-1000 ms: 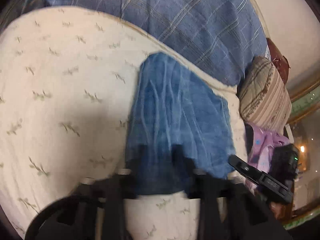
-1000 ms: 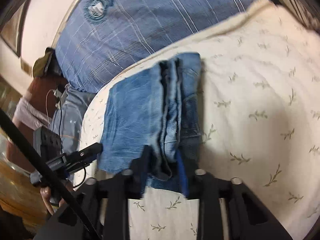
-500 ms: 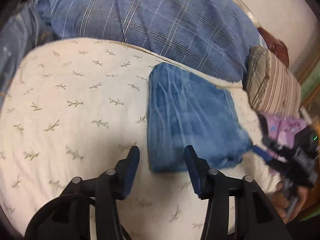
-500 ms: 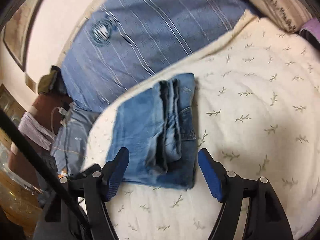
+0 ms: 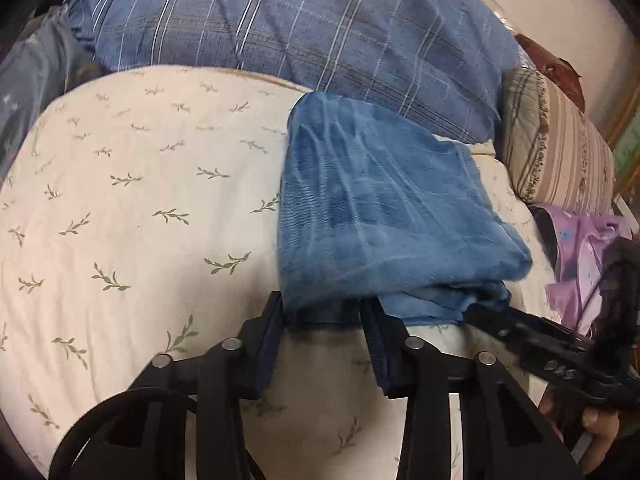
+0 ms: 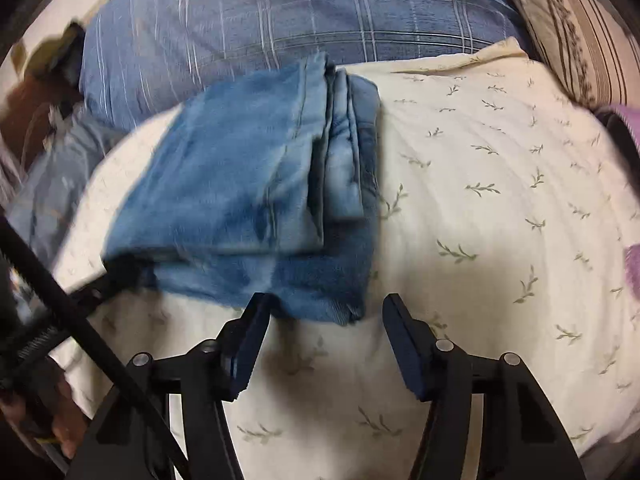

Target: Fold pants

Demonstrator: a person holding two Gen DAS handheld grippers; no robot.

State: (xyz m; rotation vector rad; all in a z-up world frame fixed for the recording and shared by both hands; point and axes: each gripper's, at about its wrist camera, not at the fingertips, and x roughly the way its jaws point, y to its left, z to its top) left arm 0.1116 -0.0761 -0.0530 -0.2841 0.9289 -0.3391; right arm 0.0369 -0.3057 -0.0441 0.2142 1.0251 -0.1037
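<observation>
The folded pants point(image 5: 384, 216) are laid on the leaf-printed cream bedsheet point(image 5: 132, 216), just below the blue plaid pillow point(image 5: 304, 40) at twelve o'clock. The left gripper point(image 5: 324, 312) is set at their near edge, jaws apart and just closing, the hem between them unpressed. The right gripper point(image 6: 326, 308) is held at the near corner, jaws wider and also just narrowing, nothing clamped

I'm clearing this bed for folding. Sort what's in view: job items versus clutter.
Job:
- folded jeans
- left gripper, fingers around the jeans' near edge
- right gripper, fingers apart at the jeans' corner
- leaf-print sheet

Lying about:
- blue plaid pillow
- striped pillow
- purple garment
</observation>
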